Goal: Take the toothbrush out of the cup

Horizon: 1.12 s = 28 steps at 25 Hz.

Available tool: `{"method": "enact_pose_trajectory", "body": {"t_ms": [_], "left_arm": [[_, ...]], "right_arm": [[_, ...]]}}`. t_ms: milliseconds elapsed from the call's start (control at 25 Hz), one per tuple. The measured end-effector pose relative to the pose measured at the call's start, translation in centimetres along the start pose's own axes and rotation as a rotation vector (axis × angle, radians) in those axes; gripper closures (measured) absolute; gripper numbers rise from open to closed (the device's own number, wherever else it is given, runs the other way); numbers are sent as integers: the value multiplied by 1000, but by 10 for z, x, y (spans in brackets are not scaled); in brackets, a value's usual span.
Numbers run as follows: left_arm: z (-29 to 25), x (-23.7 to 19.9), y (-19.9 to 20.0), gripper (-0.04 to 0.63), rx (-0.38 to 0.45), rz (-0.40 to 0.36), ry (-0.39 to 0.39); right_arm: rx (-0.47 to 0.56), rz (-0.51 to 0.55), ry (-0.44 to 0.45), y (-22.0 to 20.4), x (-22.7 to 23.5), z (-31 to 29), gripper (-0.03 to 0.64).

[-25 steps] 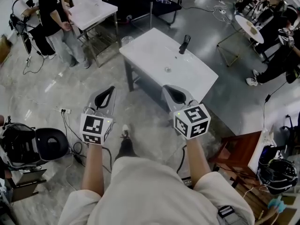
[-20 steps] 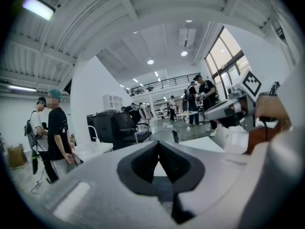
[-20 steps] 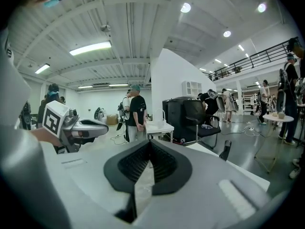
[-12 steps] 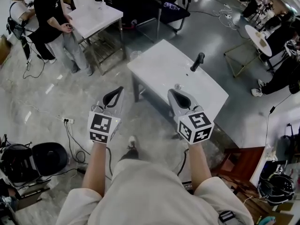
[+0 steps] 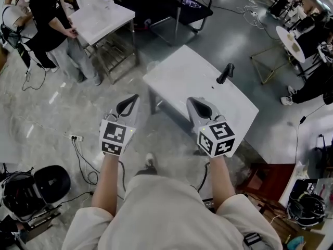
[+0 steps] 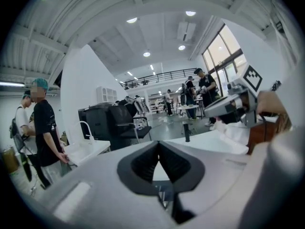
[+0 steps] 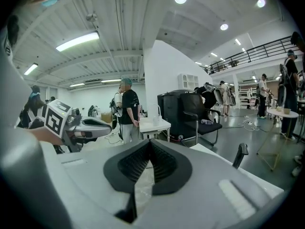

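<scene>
No legible text, brand, number or sign found. Only coded black-and-white square markers noted, on the left marker cube (image 5: 114,138) and the right marker cube (image 5: 216,138); neither carries readable characters.

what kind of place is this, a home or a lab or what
Probably a large open workshop or recording hall, not a home: a high ribbed ceiling with an upper railing, bare white tables on a shiny hard floor, and people standing around.

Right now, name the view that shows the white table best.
Head view: nearly the whole top of the white table shows from above. The left gripper view shows a strip beyond its fingers; the right gripper view, a part at its right.
</scene>
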<state>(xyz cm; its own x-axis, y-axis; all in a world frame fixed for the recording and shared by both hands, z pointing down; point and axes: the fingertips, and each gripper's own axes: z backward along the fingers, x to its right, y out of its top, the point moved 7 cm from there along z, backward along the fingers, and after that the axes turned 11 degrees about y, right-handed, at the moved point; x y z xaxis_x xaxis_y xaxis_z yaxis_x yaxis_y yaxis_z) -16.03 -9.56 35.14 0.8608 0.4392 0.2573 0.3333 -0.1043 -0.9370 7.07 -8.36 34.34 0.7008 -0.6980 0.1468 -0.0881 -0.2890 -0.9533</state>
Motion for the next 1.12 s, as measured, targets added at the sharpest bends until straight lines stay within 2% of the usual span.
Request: {"method": "enact_pose_trajectory", "body": {"t_ms": [440,640,840,1120], "left_arm": [[-72,-27,-28,570,-57,-27,-103],[-96,-20,-43,551,-89,-58,-146],[-145,-56,-64,530,-147,-68,-176],[-202,-42,-92,499,-223,-108,-200]], "right_arm": [[-35,-40,-44,-4,34,-56,611],[-48,-55,-58,-15,46,-59,611],[-90,-84,-49,-11,67,-106,611],[-124,-112,-3,-25,113,-130,611]]}}
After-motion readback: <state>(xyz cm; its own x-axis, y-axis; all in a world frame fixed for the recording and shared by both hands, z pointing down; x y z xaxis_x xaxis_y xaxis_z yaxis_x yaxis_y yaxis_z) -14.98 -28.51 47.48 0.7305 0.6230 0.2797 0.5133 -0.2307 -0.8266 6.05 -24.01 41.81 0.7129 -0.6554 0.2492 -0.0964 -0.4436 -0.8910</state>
